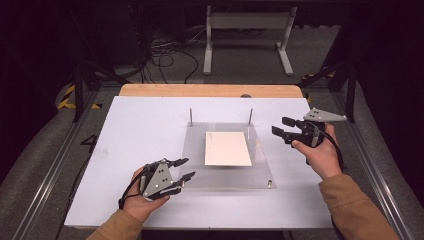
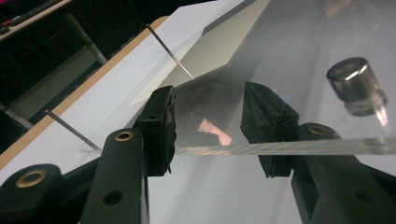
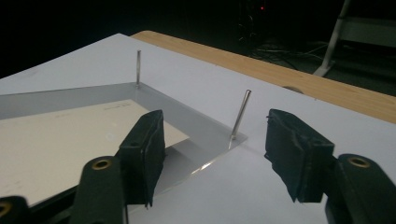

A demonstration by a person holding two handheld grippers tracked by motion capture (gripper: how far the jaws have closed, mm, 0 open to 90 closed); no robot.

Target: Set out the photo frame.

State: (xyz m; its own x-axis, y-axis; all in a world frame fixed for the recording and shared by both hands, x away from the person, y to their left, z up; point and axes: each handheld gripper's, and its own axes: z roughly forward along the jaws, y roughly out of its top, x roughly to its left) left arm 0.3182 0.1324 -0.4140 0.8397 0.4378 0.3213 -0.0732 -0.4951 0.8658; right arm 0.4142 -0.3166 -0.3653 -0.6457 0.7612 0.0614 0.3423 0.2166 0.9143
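Clear acrylic plate (image 1: pixel 225 172) w/ white sheet (image 1: pixel 228 148) lies btwn both grippers. Left gripper (image 1: pixel 184 169) jaws apart at plate's near-left edge; right gripper (image 1: pixel 283 127) jaws apart, empty, beside far-right pin (image 3: pixel 240 114).

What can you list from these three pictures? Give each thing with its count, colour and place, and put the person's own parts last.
Clear plate: one, see-through, middle of the white board.
Paper sheet: one, white, on the clear plate.
Pins: two, metal, upright at the plate's far corners.
Stud: one, dark metal, at a near plate corner.
White board: one, on the table.
Wooden table edge: one, tan, beyond the board.
Left gripper: black, jaws apart, at the plate's near left edge.
Right gripper: black, jaws apart, right of the plate.
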